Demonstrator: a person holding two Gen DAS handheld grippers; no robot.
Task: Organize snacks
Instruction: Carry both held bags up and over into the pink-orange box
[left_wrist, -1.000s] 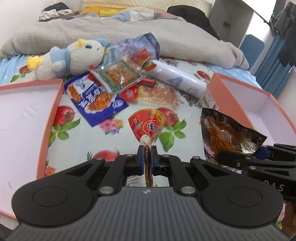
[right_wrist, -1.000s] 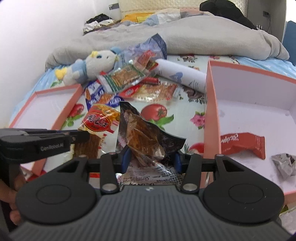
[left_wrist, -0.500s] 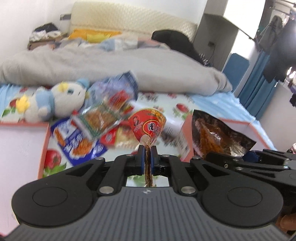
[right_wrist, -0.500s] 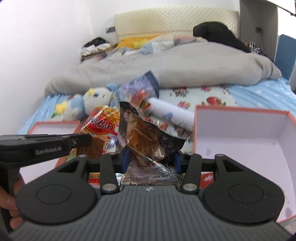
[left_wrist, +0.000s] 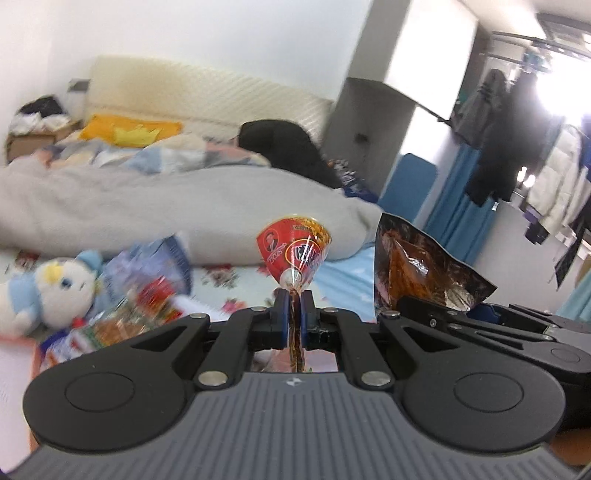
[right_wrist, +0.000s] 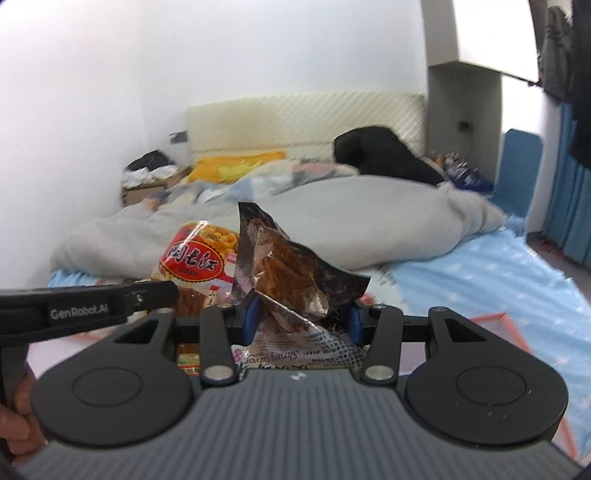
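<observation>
1. The left tool (left_wrist: 294, 295) is clenched on the thin edge of a red snack packet (left_wrist: 293, 249), which stands up between its blue pads and fans out above them.
2. The right tool (right_wrist: 301, 314) is closed on a crumpled dark snack bag (right_wrist: 291, 273), with a blue pad pressing on each side of it.
3. Both packets are held in the air above a bed (right_wrist: 498, 280) with a light blue sheet.
4. From the right view, the left tool sits just to the left, with the red packet beside the dark bag.
5. Low on the left of the left view, blurred, a pile of snacks (left_wrist: 140, 306) lies on the bed beside a plush toy (left_wrist: 48, 291).
6. A grey blanket (left_wrist: 147, 206) lies bunched across the bed behind them.
7. An edge of a pink box (right_wrist: 495, 321) shows below the right tool.
</observation>
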